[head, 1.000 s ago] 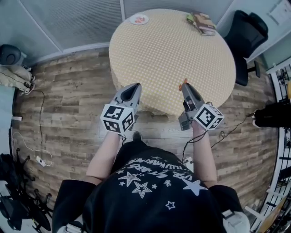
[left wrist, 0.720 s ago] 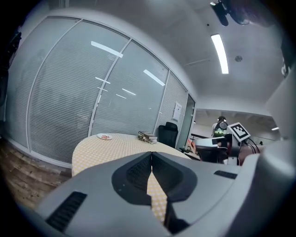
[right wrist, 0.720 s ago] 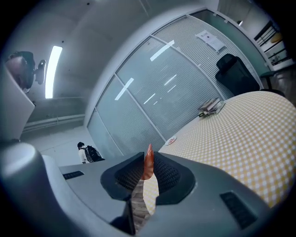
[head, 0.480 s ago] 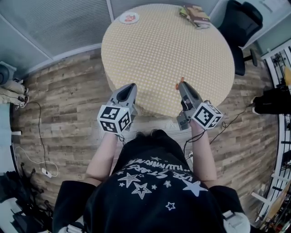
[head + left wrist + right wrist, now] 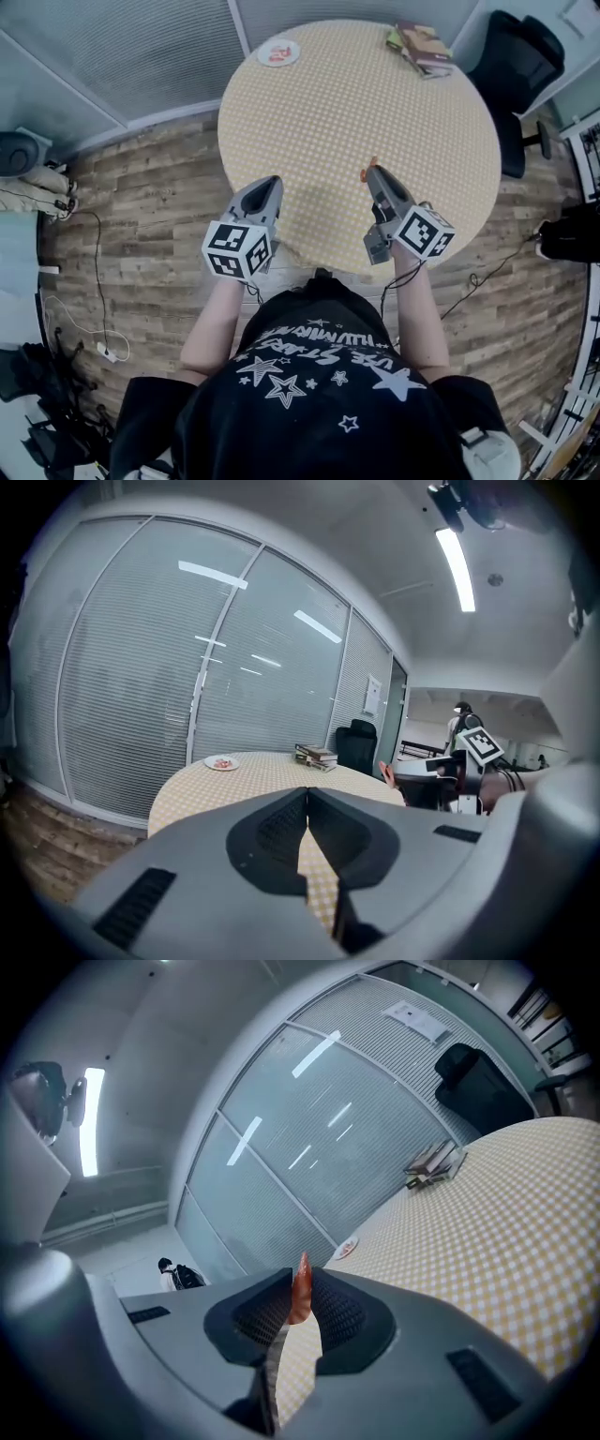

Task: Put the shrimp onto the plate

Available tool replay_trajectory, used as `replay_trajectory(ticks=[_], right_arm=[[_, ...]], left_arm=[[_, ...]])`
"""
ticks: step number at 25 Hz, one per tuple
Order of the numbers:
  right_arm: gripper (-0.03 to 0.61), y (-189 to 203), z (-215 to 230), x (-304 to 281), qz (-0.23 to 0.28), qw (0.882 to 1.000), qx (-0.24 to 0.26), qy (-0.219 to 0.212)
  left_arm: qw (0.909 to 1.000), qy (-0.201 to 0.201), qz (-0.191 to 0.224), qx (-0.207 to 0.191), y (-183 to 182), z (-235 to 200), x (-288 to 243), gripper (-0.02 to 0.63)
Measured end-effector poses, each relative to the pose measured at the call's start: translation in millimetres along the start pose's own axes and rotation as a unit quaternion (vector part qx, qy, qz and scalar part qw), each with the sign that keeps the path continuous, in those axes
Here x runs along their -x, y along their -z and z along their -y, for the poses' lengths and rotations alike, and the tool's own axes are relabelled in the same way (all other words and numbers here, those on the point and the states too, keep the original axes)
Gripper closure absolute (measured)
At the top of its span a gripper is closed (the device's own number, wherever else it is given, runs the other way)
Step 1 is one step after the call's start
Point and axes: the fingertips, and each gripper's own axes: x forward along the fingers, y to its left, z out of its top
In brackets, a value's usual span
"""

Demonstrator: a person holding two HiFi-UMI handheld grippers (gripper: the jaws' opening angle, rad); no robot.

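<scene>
A small orange shrimp (image 5: 300,1290) is pinched between the jaws of my right gripper (image 5: 298,1309), which is shut on it; its tip pokes out at the jaw tips (image 5: 368,170) over the near part of the round table (image 5: 375,103). The white plate (image 5: 278,52) with something red on it sits at the table's far left edge, and shows small in both gripper views (image 5: 221,762) (image 5: 347,1247). My left gripper (image 5: 265,190) hangs at the table's near left edge, shut with nothing held (image 5: 306,799).
A stack of books (image 5: 419,44) lies at the table's far right edge. A black office chair (image 5: 511,70) stands to the right of the table. Glass partitions with blinds run behind it. Cables lie on the wooden floor at left (image 5: 94,281).
The table sits a little lower and to the right in the head view than half a second ago. Both grippers hold almost the same pose, the right still shut on the shrimp.
</scene>
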Motion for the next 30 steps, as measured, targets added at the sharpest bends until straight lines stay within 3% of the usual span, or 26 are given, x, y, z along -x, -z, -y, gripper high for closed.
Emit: replay_trajectory(ticks=[10,17,23,30], right_arm=[[0.506,-13,13,-63,-0.035,0.997,0.002,-0.064],[0.506,-28,15,-80,-0.043,0.996,-0.003,-0.073],[0.506,-31,2,-109,-0.037,0.997,0.0,-0.075],[0.506,-22,-1,-152,-0.034,0.998,-0.006,-0.046]], left_arm=[[0.9974,-0.07,0.018,-0.008,-21,-35,-16,0.604],[0.9951,-0.094,0.03,-0.012,-41,-46,-22,0.604],[0.9957,-0.087,0.028,-0.013,-46,-75,-27,0.604],[0.998,-0.059,0.018,-0.013,-55,-123,-52,0.604]])
